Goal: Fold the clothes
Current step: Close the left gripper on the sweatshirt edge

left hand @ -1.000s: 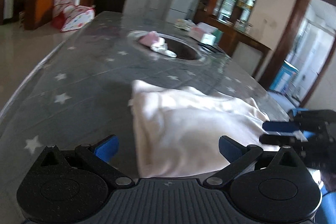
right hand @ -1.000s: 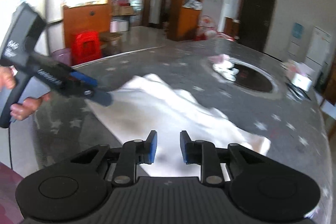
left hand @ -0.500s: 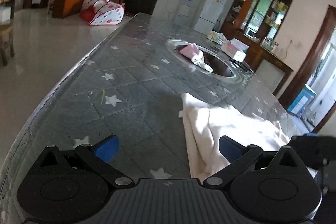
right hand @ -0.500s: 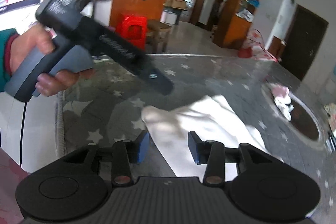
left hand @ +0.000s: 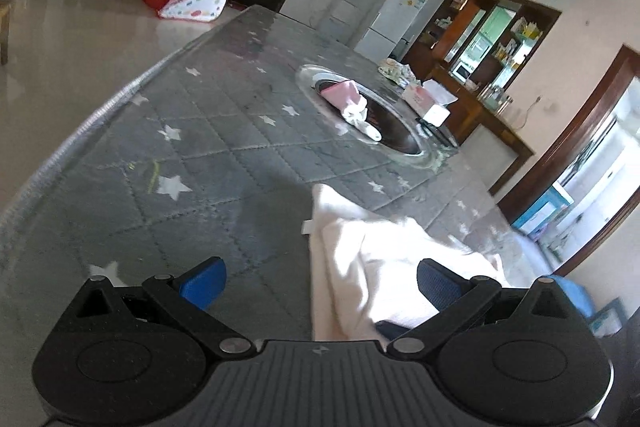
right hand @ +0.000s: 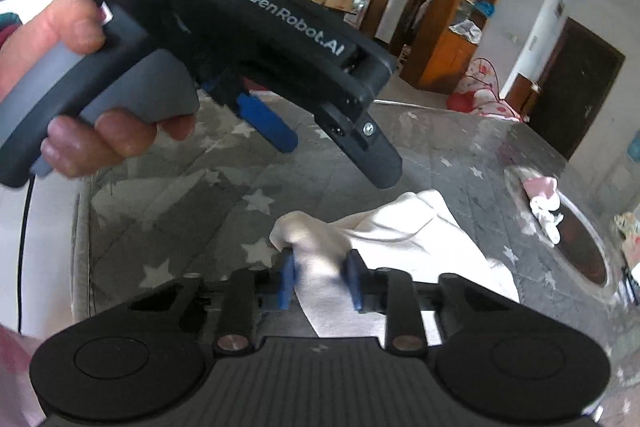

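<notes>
Black left gripper point(right hand: 340, 143), blue-padded fingers point(right hand: 266, 123), lettered "GenRobot.AI".

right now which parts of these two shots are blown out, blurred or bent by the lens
Left wrist view: sunlight blows out the white cloth, and the fisheye bows the table edge and the doorframe on the right. Right wrist view: the cloth bunch between the right gripper fingers looks smeared, and the left gripper looms oversized; the room edges curve.
</notes>
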{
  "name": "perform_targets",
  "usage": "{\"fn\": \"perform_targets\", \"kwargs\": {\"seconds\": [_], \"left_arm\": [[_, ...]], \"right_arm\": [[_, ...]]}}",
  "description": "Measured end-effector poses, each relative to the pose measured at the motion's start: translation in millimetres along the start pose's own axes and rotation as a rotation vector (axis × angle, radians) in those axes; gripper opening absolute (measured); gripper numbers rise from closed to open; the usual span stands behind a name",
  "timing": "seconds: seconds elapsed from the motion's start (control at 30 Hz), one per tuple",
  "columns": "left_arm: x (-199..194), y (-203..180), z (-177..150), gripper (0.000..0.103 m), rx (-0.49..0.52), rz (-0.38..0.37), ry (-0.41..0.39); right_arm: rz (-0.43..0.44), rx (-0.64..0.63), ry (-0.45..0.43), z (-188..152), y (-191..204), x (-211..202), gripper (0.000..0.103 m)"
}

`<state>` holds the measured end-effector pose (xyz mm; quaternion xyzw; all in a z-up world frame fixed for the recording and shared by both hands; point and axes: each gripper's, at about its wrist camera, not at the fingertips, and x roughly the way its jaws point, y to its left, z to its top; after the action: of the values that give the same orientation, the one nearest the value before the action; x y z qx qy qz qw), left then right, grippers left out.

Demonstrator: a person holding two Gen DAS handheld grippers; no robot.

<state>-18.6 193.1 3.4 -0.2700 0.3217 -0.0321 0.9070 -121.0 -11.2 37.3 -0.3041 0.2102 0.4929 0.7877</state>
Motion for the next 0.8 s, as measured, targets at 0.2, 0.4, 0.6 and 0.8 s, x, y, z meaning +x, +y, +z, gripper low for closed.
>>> {"fn": "perform_targets", "kwargs": {"seconds": [0.2, 0.4, 0.6, 0.8], "left_arm": [[11.0, -1.9, 4.7, 0.103, -0.095, -0.069, 0.026], [30.4, -8.3, 6.6, 0.103, -0.196, -0.104, 0.083], [49.8, -6.6, 3.7, 0.097, -0.310, -0.159, 0.129], [57.4, -2.0, -0.9, 0.079, -0.382, -0.182, 0.130]], "right_arm": [[0.022, 0.129, -0.060, 2.6, -20.5, -17.4, 0.016], [0.033, 0.219, -0.114, 3.6, -38.8, -33.2, 0.015], [0.036, 0.254, -0.148, 0.5, -44.8, -44.1, 0.014], [0.055, 0.262, -0.162, -3.7, -42.2, -46.2, 0.014]]}}
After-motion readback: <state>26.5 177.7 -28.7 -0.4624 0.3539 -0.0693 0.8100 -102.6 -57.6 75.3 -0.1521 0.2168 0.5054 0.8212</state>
